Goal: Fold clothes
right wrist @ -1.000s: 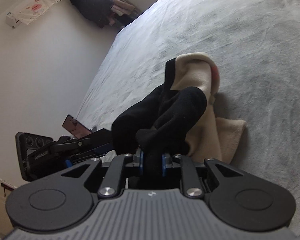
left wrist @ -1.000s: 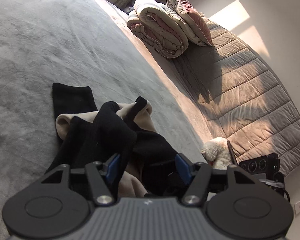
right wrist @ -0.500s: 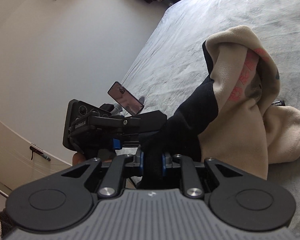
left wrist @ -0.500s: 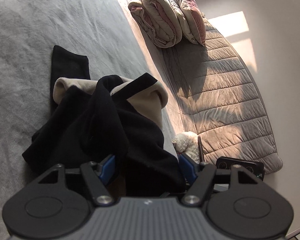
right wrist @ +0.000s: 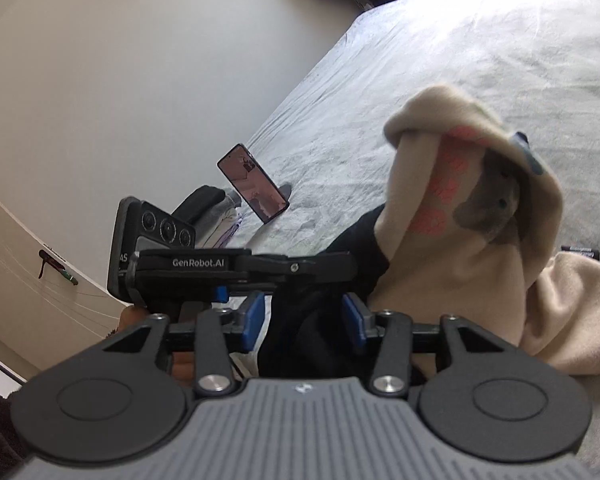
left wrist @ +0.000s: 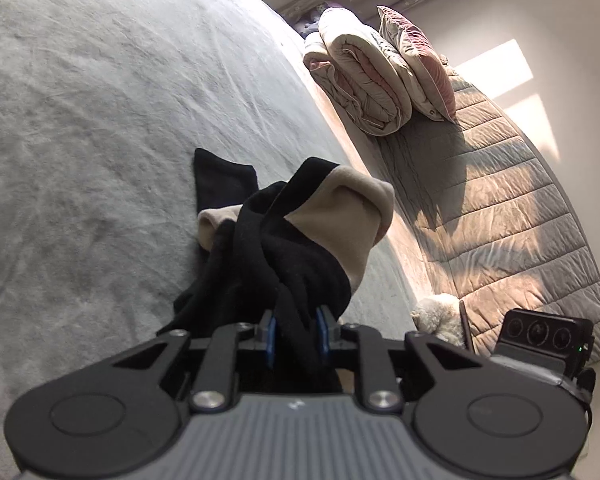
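A: Why is the wide bed under its grey, creased fleece cover [left wrist: 100, 128] serving as the work surface?

B: It is giving a broad, soft, flat place for laying clothes out. The rolled cream quilt [left wrist: 364, 80] and the pink pillow [left wrist: 420, 60] are sitting far off at the quilted headboard, well apart from the work.

A: And where is the crumpled black-and-beige fleece sweatshirt [left wrist: 300, 236] lying?

B: Partly on the bed near its edge, partly being lifted. One black sleeve end is resting flat on the cover, while the beige body with its orange print [right wrist: 460, 216] is hanging bunched and arched, probably because it is being hoisted to shake it loose before any fold.

A: Which hand is carrying it?

B: The left gripper [left wrist: 297, 338] is closing, its fingers narrow and pinching a rope of black cloth. The right gripper [right wrist: 305, 318] is opening; black fabric is sitting between its blue pads, which are standing off it. That looks like a handover, freeing the right to take a better corner.

A: And the dark phone [right wrist: 252, 182]?

B: It is leaning upright at the bed's edge, beside the work.
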{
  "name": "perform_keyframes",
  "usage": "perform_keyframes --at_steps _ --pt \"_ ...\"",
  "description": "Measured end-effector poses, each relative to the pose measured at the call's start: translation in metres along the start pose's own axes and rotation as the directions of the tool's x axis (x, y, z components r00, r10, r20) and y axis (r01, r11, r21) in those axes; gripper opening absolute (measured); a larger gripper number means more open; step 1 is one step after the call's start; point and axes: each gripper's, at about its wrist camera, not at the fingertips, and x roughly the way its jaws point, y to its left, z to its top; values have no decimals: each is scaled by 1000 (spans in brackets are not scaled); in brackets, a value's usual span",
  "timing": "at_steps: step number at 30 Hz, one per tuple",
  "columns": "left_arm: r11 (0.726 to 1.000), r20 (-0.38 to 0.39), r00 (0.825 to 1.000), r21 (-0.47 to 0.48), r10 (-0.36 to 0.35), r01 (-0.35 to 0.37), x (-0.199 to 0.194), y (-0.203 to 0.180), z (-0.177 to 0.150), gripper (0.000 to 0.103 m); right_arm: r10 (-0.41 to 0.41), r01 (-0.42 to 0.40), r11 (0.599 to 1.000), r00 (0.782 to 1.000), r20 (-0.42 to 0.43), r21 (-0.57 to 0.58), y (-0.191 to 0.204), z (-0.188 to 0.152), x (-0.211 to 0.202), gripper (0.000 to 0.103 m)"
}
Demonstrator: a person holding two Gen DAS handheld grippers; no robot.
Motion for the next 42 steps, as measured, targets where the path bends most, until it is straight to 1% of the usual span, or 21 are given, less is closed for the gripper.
perform_keyframes --at_steps 2,4,6,8,11,13,17,20,21,24,25,26,27,28,29,31,32,35,37,39,42 --pt "1000 6 1000 -13 21 -21 -7 12 0 18 -16 16 1000 999 48 18 -8 5 -6 53" --pt "999 13 999 -18 41 -41 -14 20 -1 18 -74 69 997 992 103 46 -21 11 -14 55" --pt "998 18 998 -26 59 -59 -20 30 -1 17 -153 144 987 978 144 72 -36 16 -19 56" --pt "996 22 996 -34 83 -83 -26 37 -3 15 -240 226 969 957 163 97 -50 20 -20 56" --pt "991 34 990 -33 134 -133 -34 45 -4 12 -327 306 941 932 158 145 -72 25 -12 56" --pt "987 40 987 -41 156 -154 -40 53 -4 12 -351 326 930 926 141 170 -82 26 0 56" --pt "986 37 987 -63 156 -154 -45 65 -4 13 -399 380 908 912 92 176 -97 26 25 56" --pt "989 5 991 -63 137 -136 -42 70 -7 16 -413 397 900 909 60 181 -105 23 43 56" --pt "989 -7 991 -62 135 -135 -39 70 -8 19 -416 400 898 908 55 183 -107 21 48 56" --pt "986 -49 987 -62 152 -155 -29 73 -10 24 -434 416 892 898 73 179 -109 14 60 56" --pt "985 -62 986 -60 158 -161 -26 73 -11 24 -440 422 890 894 82 173 -108 12 64 54" --pt "984 -78 983 -59 166 -171 -22 73 -12 24 -447 432 890 890 88 149 -104 11 67 44" --pt "982 -91 980 -58 176 -181 -17 71 -12 25 -451 439 890 887 95 126 -100 9 70 29" --pt "980 -100 978 -56 185 -191 -14 70 -12 25 -449 439 892 888 100 112 -97 8 71 22" --pt "977 -99 975 -50 199 -205 -11 68 -11 25 -457 447 888 883 110 104 -93 8 71 18" --pt "970 -83 968 -33 236 -239 -8 62 -9 23 -473 463 881 871 132 100 -88 8 65 15" --pt "965 -68 963 -23 261 -263 -7 59 -8 17 -478 468 878 865 151 99 -85 8 60 13" --pt "937 7 938 28 347 -347 -6 47 -2 9 -489 478 872 848 204 107 -77 10 42 12" --pt "919 70 919 51 387 -391 -9 40 2 8 -502 487 865 834 230 122 -72 9 32 11" --pt "897 154 895 86 418 -434 -13 30 7 8 -522 504 853 811 263 137 -67 7 20 11" --pt "876 242 869 117 432 -468 -17 19 19 7 -549 524 835 774 314 170 -60 5 -4 11"
